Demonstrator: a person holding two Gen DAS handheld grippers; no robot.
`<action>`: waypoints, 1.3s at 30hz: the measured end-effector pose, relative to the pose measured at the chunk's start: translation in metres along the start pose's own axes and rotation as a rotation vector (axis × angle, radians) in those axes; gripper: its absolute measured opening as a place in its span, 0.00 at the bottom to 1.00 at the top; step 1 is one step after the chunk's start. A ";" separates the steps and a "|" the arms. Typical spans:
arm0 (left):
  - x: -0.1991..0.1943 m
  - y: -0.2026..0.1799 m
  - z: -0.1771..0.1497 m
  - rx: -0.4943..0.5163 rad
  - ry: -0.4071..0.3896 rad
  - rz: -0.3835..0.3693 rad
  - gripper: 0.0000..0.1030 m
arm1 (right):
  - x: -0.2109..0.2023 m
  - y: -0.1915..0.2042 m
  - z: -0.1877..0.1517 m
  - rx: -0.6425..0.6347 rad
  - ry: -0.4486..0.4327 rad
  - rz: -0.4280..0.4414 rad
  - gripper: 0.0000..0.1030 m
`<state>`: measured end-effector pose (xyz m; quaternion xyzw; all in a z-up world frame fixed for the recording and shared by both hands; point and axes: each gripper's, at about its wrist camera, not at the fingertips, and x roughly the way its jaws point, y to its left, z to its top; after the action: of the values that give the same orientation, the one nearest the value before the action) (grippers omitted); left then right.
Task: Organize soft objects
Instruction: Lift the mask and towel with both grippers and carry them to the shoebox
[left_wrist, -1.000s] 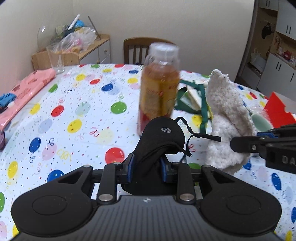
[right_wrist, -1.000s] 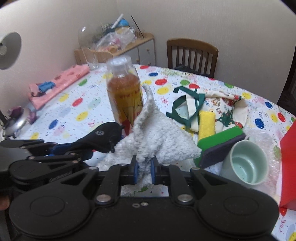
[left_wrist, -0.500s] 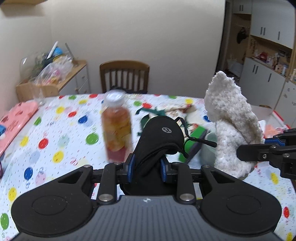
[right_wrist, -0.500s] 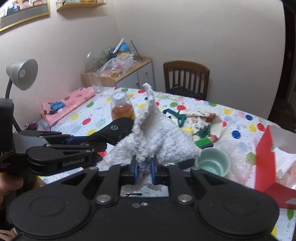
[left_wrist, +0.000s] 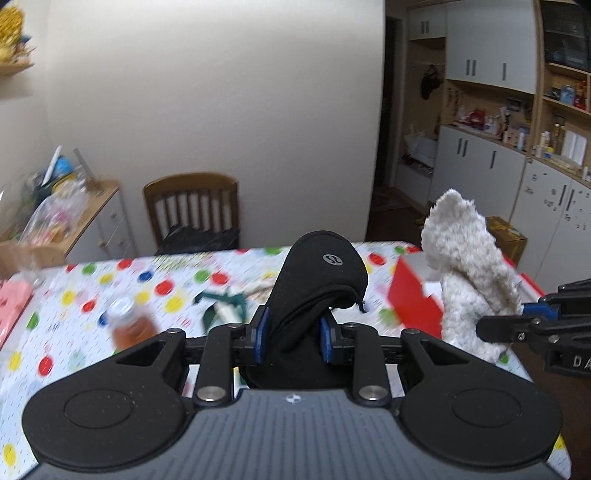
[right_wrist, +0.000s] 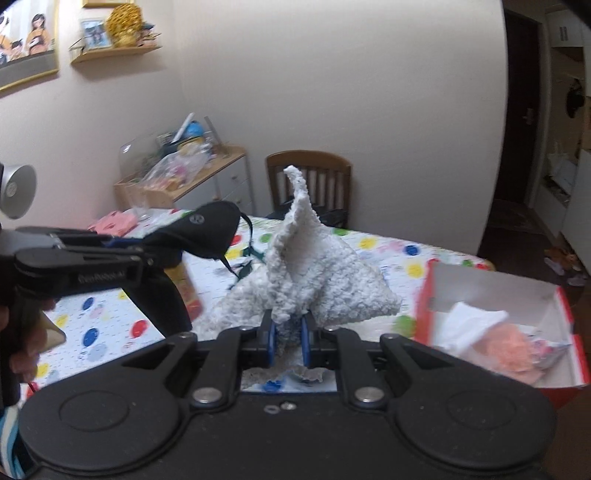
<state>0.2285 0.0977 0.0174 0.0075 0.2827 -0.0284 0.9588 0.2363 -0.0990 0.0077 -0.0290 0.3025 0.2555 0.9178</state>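
Balloon-print tablecloth (left_wrist: 74, 302), logo-marked black pouch (left_wrist: 317, 280), "DA" tool (left_wrist: 495, 326)

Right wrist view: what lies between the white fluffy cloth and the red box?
Only bare polka-dot tablecloth separates the white fluffy cloth from the red box in the right wrist view.

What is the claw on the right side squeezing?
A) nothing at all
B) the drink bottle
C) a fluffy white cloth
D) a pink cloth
C: the right claw has its blue pads pressed on the fluffy white cloth, which stands up in a peak between them above the table.
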 end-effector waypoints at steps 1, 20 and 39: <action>0.001 -0.008 0.006 0.007 -0.006 -0.008 0.26 | -0.003 -0.009 0.001 0.003 -0.006 -0.010 0.11; 0.081 -0.161 0.078 0.126 -0.017 -0.120 0.26 | -0.015 -0.164 -0.008 0.050 -0.013 -0.199 0.12; 0.181 -0.260 0.101 0.142 -0.002 -0.151 0.26 | 0.044 -0.259 -0.026 0.064 0.109 -0.243 0.12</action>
<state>0.4197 -0.1743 0.0047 0.0543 0.2787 -0.1207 0.9512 0.3788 -0.3092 -0.0653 -0.0501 0.3539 0.1307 0.9247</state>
